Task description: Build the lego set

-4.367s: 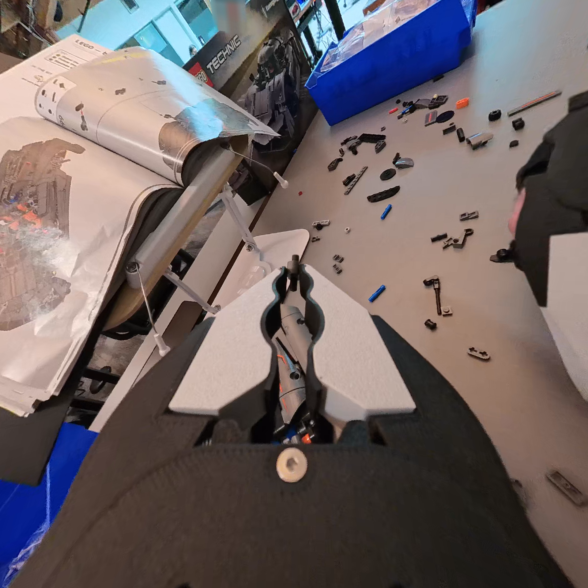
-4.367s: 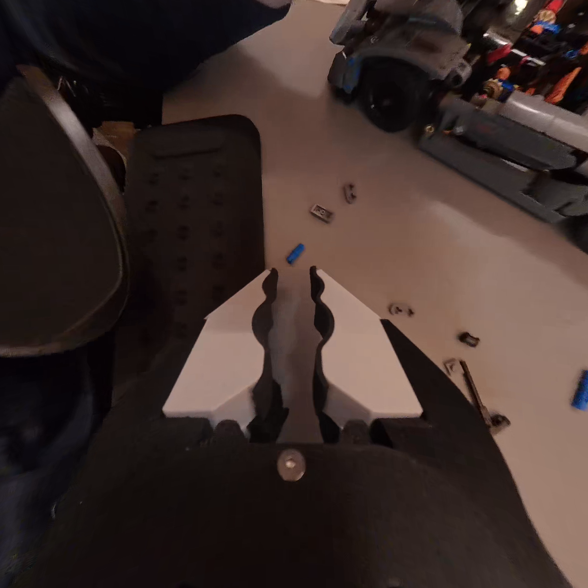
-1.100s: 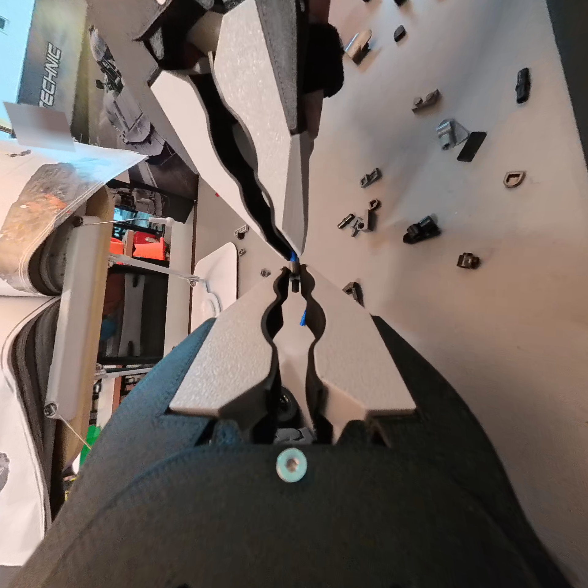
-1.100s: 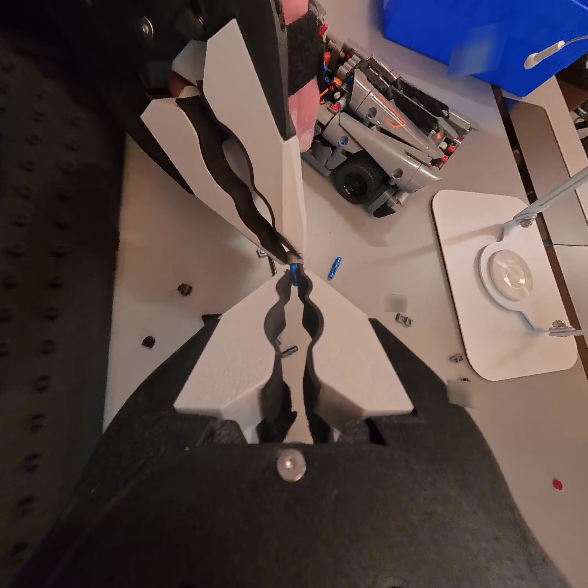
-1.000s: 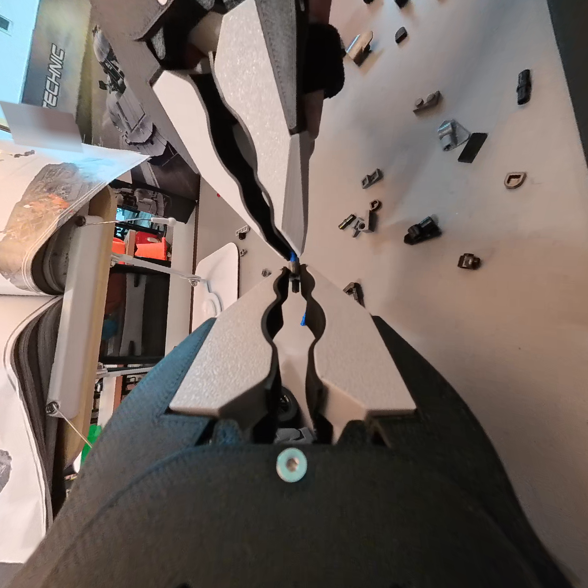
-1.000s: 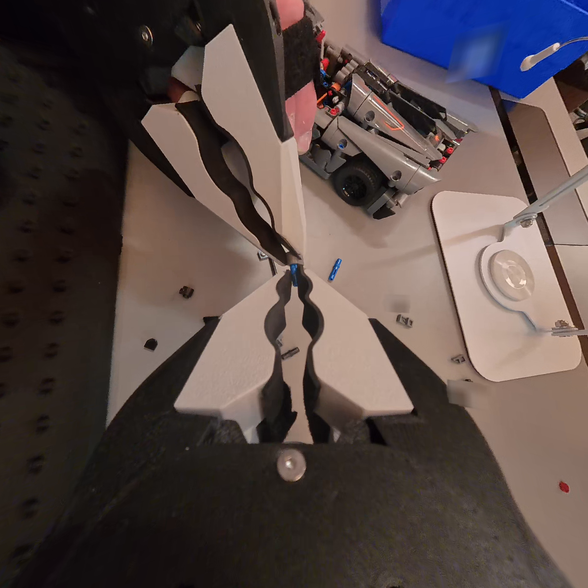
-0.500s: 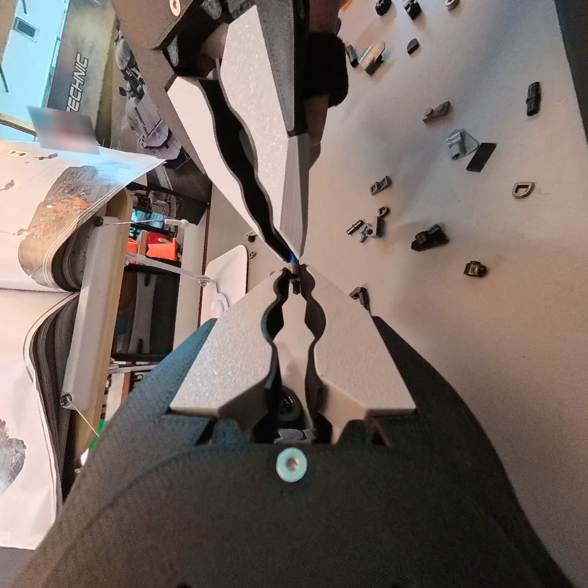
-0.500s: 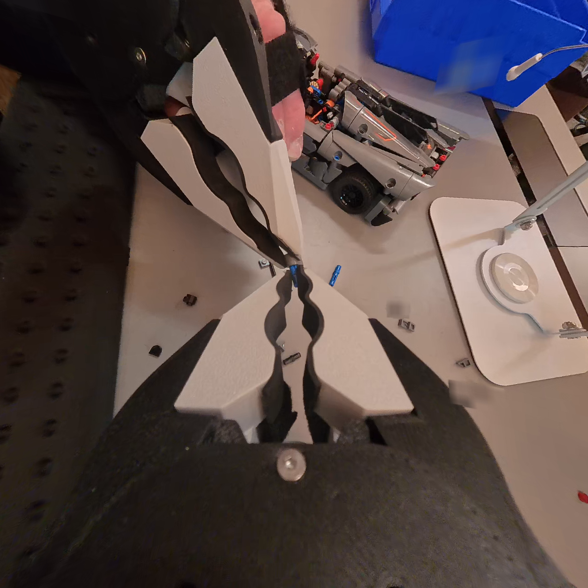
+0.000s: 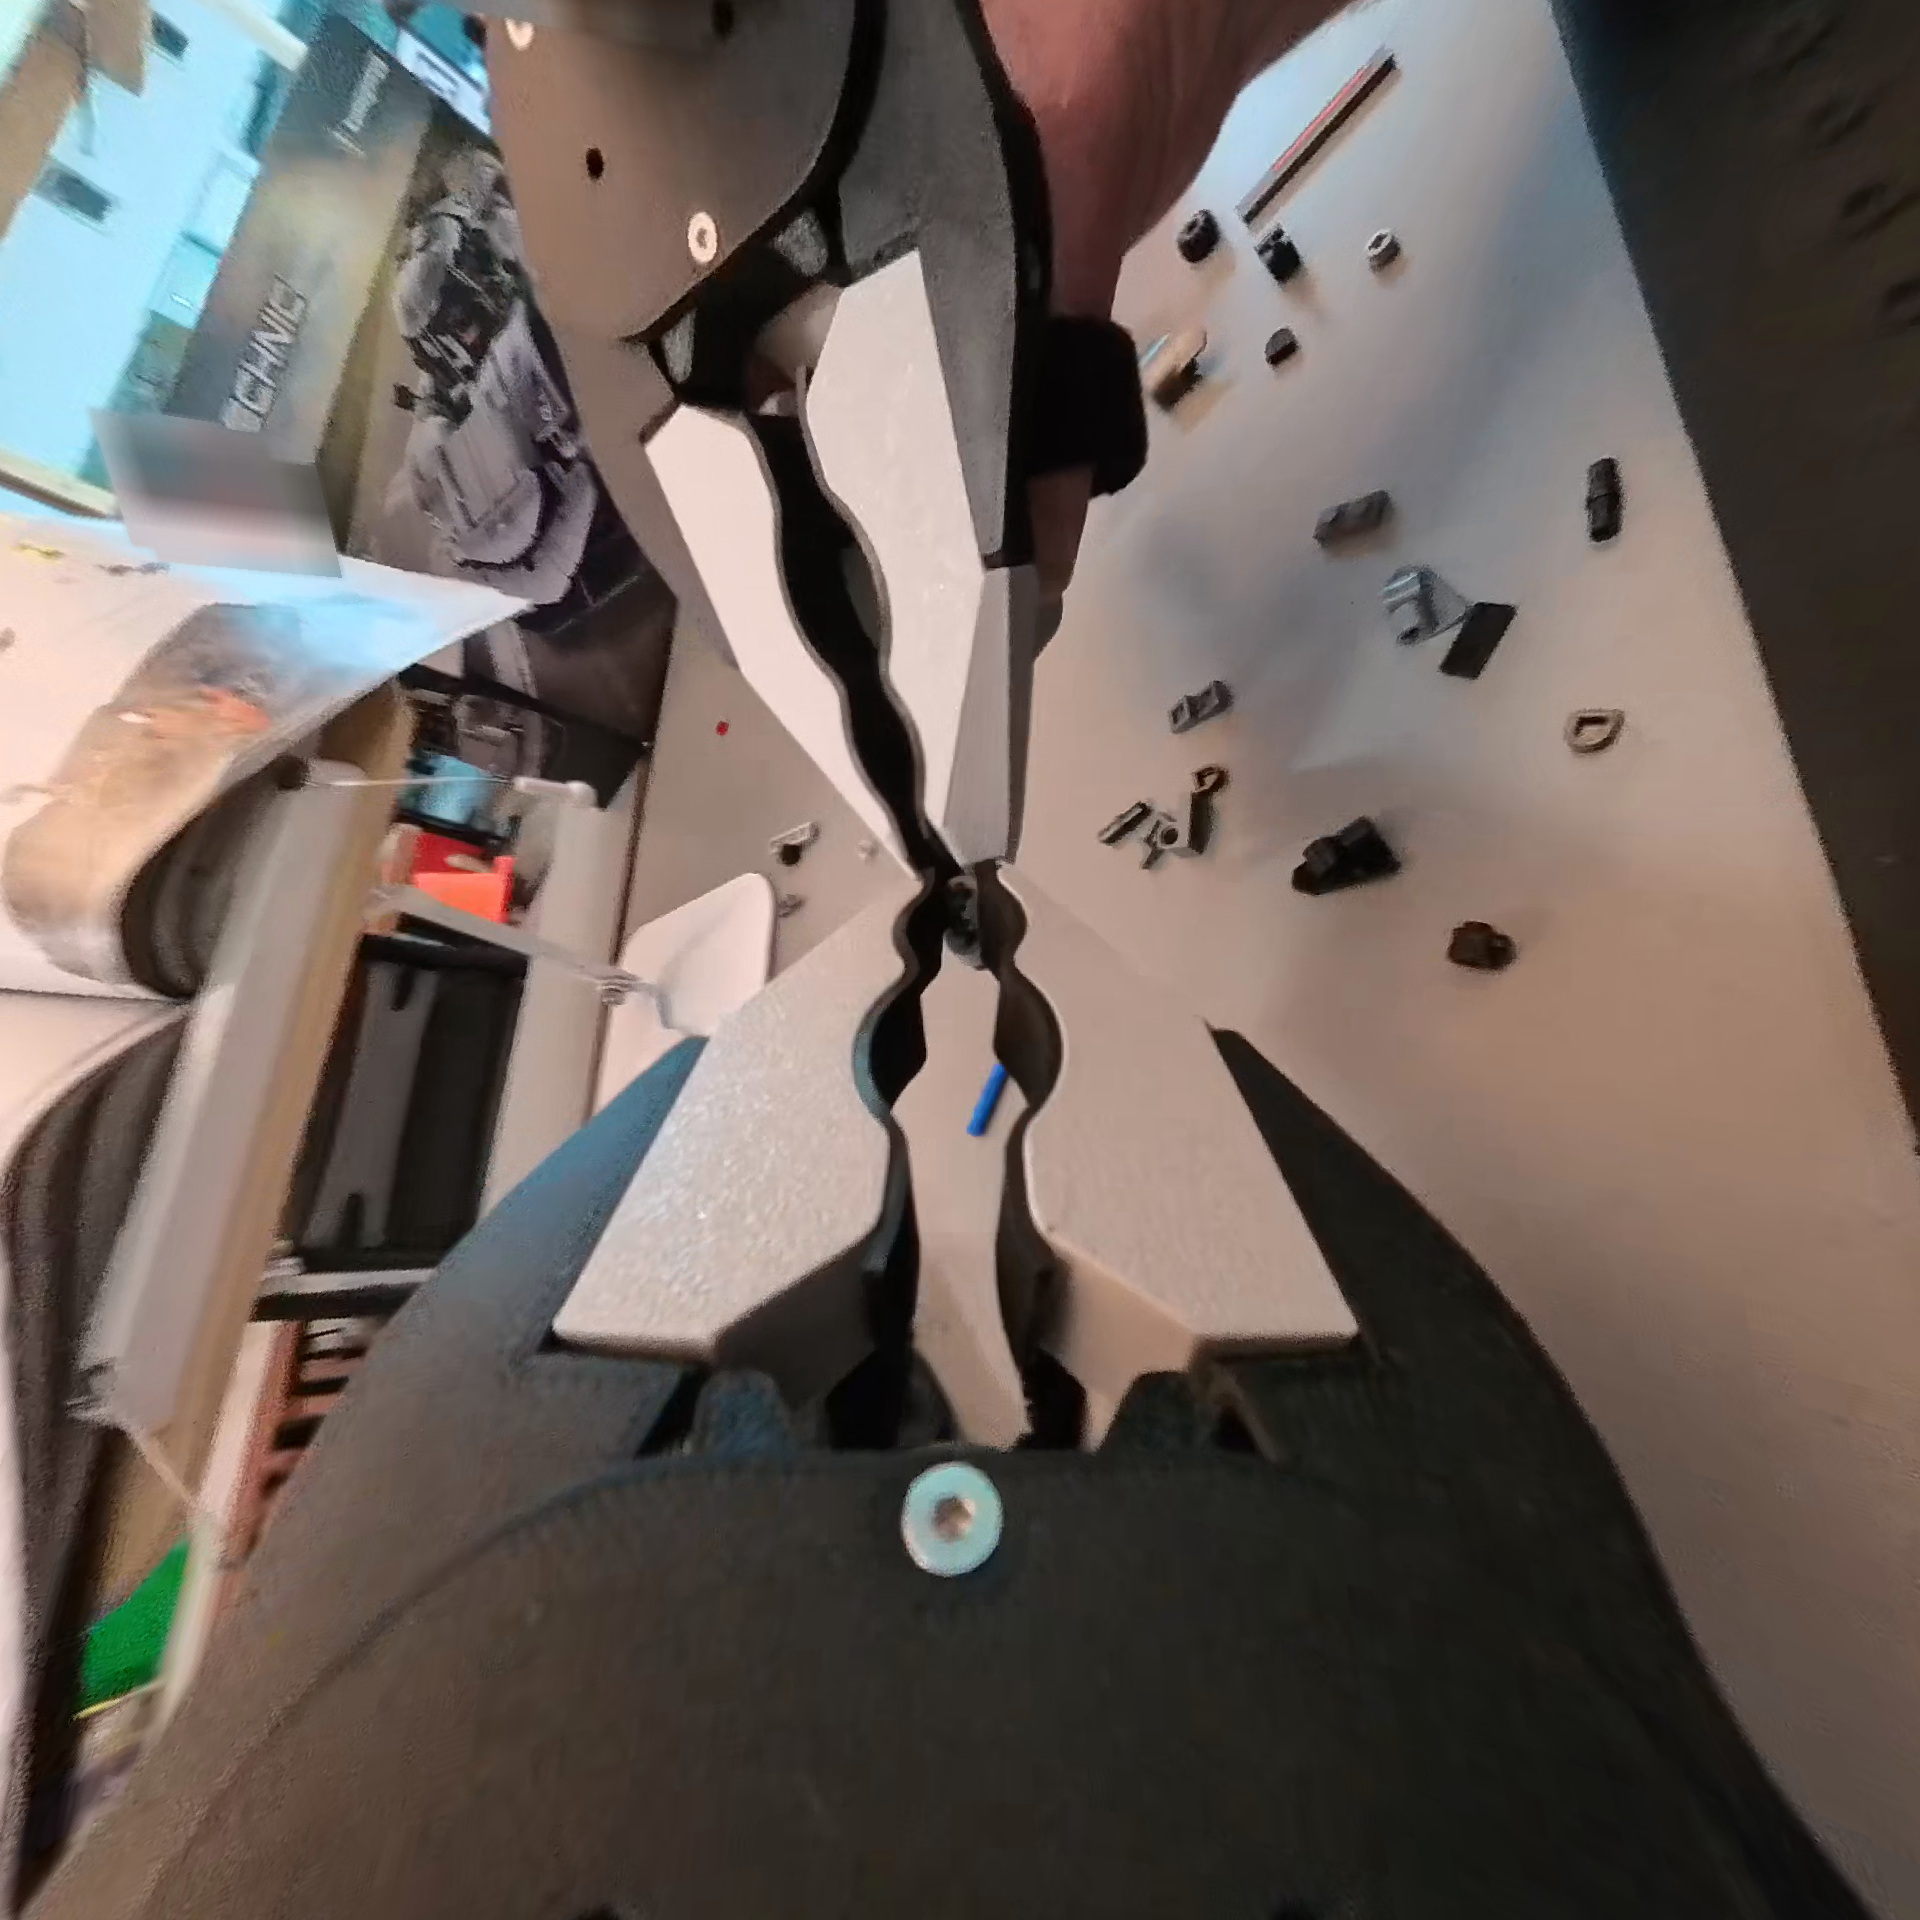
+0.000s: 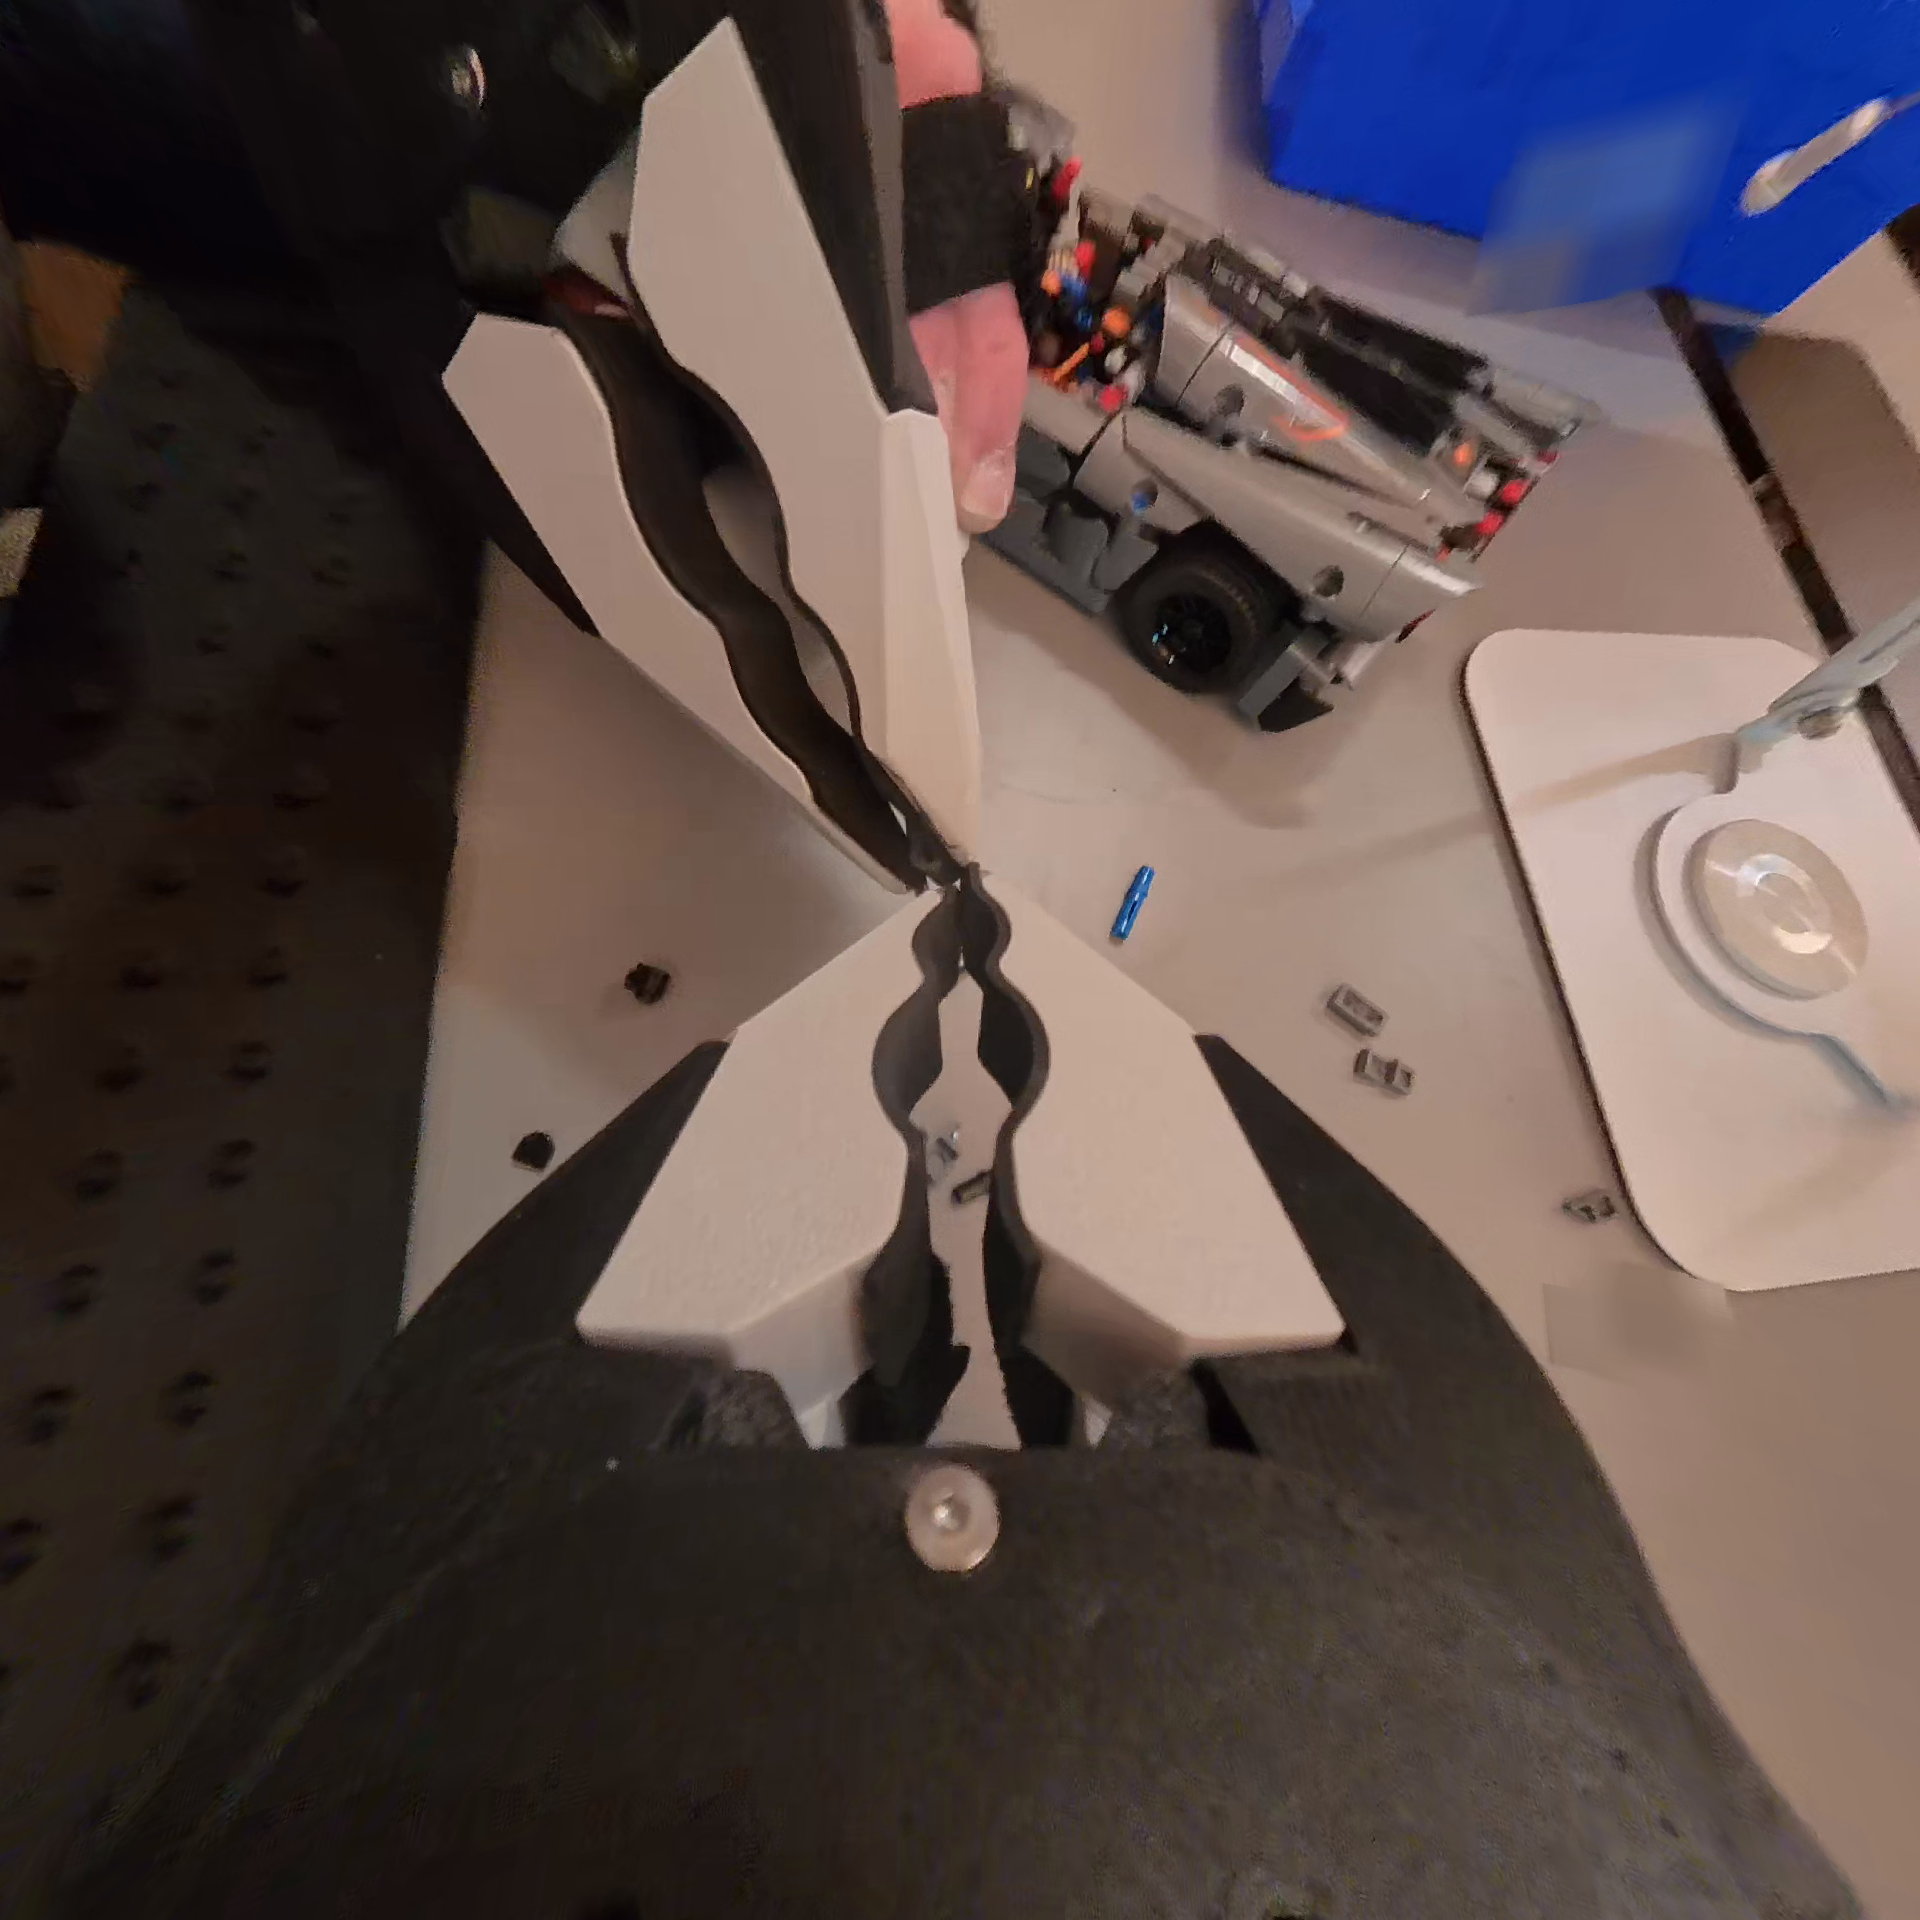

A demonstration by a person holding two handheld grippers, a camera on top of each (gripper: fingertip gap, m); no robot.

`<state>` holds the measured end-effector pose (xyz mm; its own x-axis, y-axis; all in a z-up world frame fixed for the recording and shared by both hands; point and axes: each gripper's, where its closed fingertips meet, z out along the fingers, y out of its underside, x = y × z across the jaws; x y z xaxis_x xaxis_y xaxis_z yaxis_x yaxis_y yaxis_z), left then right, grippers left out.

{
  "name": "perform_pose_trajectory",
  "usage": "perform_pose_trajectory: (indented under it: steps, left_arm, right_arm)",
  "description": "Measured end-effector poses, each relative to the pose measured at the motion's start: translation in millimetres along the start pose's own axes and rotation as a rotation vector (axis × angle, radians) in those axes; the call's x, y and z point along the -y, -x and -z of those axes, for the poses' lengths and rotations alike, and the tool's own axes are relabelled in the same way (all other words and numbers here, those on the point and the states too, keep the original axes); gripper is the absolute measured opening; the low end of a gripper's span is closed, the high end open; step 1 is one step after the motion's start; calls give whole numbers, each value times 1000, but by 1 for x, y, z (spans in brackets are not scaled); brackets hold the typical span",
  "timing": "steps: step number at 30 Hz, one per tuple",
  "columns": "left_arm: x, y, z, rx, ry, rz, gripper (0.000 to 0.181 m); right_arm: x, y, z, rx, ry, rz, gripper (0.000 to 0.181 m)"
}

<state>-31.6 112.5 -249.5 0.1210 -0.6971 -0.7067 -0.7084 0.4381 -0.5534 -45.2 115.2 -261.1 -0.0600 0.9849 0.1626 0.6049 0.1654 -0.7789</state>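
Observation:
My left gripper (image 9: 961, 925) is shut on a small dark lego piece (image 9: 964, 912) at its tips. My right gripper (image 10: 964, 906) is shut too and meets it tip to tip above the table; it comes down from the top in the left wrist view (image 9: 951, 862). The blue pin it carried is hidden between the tips. The left gripper enters the right wrist view (image 10: 930, 871) from the upper left. The half-built grey lego car (image 10: 1299, 488) stands on the table behind.
A loose blue pin (image 10: 1132, 902) lies just right of the tips. Several small dark parts (image 9: 1345, 854) are scattered on the grey table (image 9: 1558, 1143). A blue bin (image 10: 1507, 114), a white stand base (image 10: 1621, 831), the open instruction booklet (image 9: 135, 717) and the set's box (image 9: 447, 312) surround the work area. The tips of both grippers are at nearly the same place. The half-built grey lego car (image 10: 1299, 488) is about equally far from each gripper, around 15 cm.
The two grippers have pressed closer together, and the blue of the pin no longer shows between the tips. Both views have shifted and blurred slightly.

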Motion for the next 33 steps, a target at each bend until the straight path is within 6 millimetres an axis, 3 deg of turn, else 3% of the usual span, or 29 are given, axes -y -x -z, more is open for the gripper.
perform_pose_trajectory:
  steps: [4, 9, 16, 21, 29, 33]
  left_arm:
    - [-11, -1, -5, -59, -17, 98, 3]
    - [-16, 19, -1, -30, -39, 212, 3]
    - [-28, 1, -19, -81, 57, 158, 4]
    - [-39, 3, -18, -82, 126, 176, 4]
    - [-49, -19, -31, -154, 209, 201, 9]
    - [-53, -31, -34, -185, 243, 212, 34]
  right_arm:
    - [-9, 0, -3, 4, 31, -20, 0]
    - [-12, -2, -1, -26, 38, -2, 0]
    - [-18, -3, 1, -41, 43, -1, 0]
    - [-26, -9, 0, -65, 62, -16, 0]
    - [-27, -7, -8, -64, 88, -5, 0]
    - [-28, -5, -10, -70, 99, 3, 0]
